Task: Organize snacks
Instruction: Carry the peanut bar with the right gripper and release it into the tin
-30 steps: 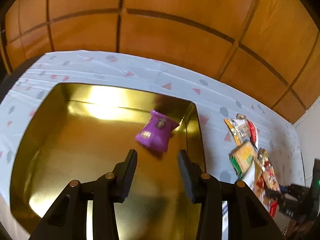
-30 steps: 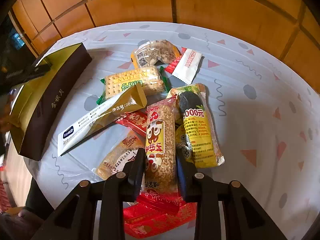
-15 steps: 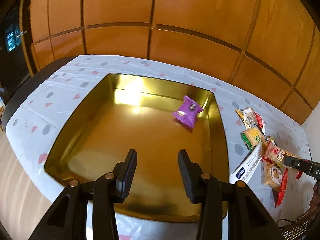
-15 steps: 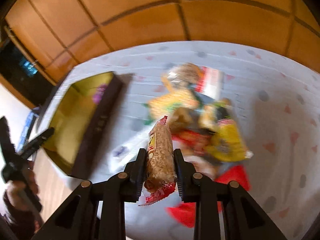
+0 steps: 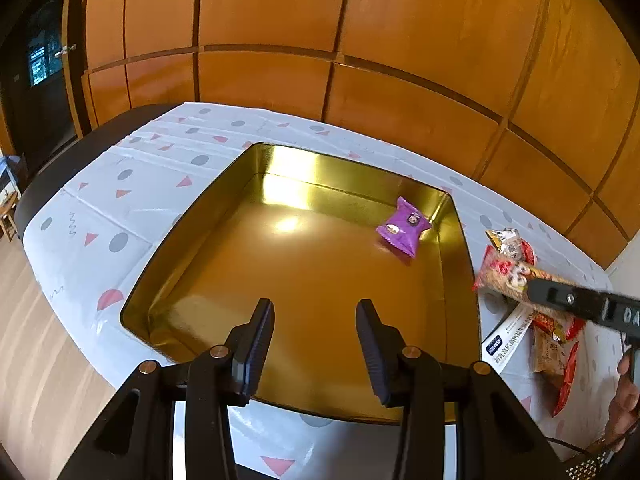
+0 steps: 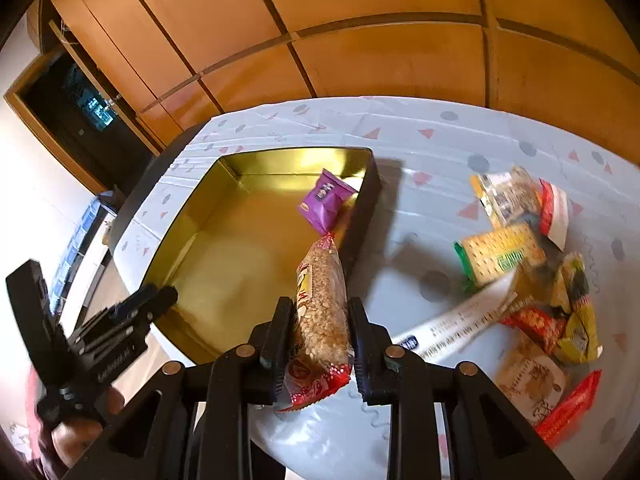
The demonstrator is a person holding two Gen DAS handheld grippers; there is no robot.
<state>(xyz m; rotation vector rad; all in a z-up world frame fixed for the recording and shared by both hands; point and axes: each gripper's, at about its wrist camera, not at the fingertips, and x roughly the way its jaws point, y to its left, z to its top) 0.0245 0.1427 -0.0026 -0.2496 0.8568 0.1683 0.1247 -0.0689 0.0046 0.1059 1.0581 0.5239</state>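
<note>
The long snack bar (image 6: 322, 312), a clear pack full of little tan grains with red ends, is squeezed between the two black fingers of the right gripper (image 6: 318, 344). It is held up in the air, and its far tip points at the gold box (image 6: 224, 264). In the left wrist view the same bar (image 5: 506, 274) pokes out just past the right wall of the box, above the worktop.

The gold box is wide and shiny inside, with dark outer walls. One purple snack pack (image 5: 402, 228) lies in it, close to the far right corner.

The left gripper (image 5: 314, 344) hangs over the near edge of the box. Its fingers stand apart and nothing is between them. A hand (image 6: 80, 420) holds it from below in the right wrist view.

To the right of the box lies the pile of other snacks on the worktop (image 6: 420, 152), which has a white cloth with grey dots and pink triangles. There is a green and yellow cracker pack (image 6: 500, 254), a long white stick pack (image 6: 452, 326), a yellow pack (image 6: 580, 320) and a red wrapper (image 6: 568, 408). Some lie on top of each other.

Behind the worktop is a wall of orange wood panels (image 5: 360, 40).
</note>
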